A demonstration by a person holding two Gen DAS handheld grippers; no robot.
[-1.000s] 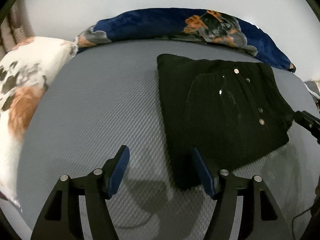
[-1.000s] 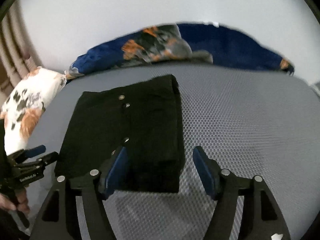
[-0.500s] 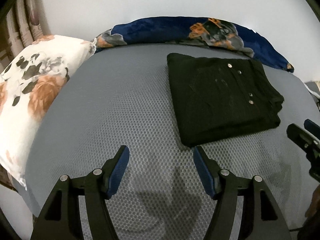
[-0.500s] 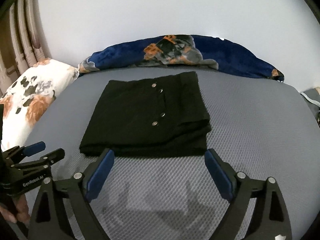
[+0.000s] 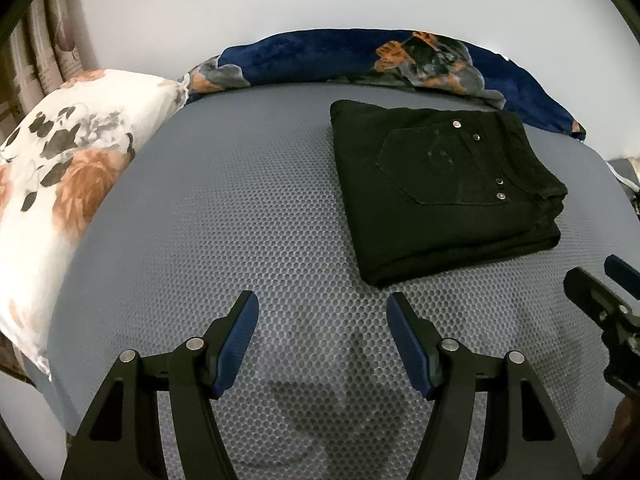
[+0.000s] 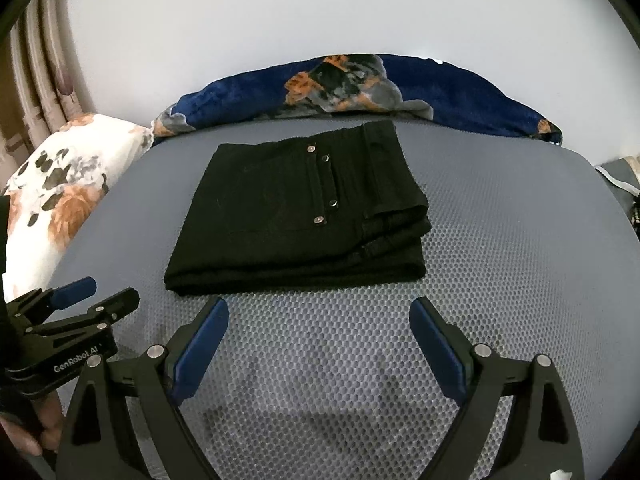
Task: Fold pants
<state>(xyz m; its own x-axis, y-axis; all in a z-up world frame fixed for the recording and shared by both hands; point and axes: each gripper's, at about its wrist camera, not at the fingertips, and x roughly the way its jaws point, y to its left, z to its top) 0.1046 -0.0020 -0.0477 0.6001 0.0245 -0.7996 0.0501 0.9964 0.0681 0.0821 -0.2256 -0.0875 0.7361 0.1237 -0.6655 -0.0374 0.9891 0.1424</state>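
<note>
The black pants lie folded into a flat rectangle on the grey mesh mattress, silver rivets and a back pocket on top. My left gripper hovers open over bare mattress, short of the pants' near left corner, nothing between its blue pads. My right gripper stands wide open just in front of the pants' near edge, also empty. The left gripper shows at the left edge of the right wrist view; the right gripper shows at the right edge of the left wrist view.
A floral white pillow lies at the mattress's left side. A navy patterned blanket is bunched along the far edge against a white wall. Curtains hang at the far left.
Both grippers drew back from the folded pants toward the near edge. The right gripper's jaws widened and let go of the fabric. The pants now lie flat, untouched.
</note>
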